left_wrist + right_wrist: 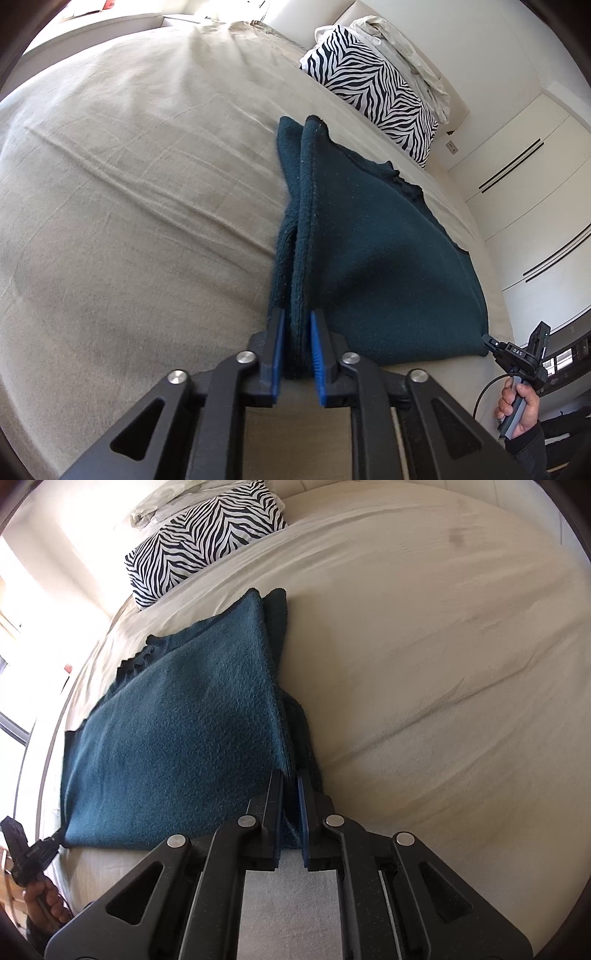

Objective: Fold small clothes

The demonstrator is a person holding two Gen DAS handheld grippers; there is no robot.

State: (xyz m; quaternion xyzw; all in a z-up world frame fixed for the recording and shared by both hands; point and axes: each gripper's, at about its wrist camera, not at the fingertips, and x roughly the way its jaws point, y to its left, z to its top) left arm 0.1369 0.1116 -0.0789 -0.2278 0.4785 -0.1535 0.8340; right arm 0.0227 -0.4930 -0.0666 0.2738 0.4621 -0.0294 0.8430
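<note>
The left gripper's (296,321) jaws stand slightly spread around a folded edge of the dark teal fleece garment (373,266), while the right gripper's (291,779) jaws pinch the opposite edge. The garment lies on the beige-sheeted bed (129,184). A zebra-striped pillow (369,85) sits toward one o'clock, well clear; nothing blocks either gripper.

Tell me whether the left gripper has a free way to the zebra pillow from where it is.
Probably yes, once it lets go. The left gripper has the teal cloth's folded edge between its fingers, and only that cloth and bare bedsheet lie between it and the zebra pillow. How far it must travel I cannot tell.
</note>
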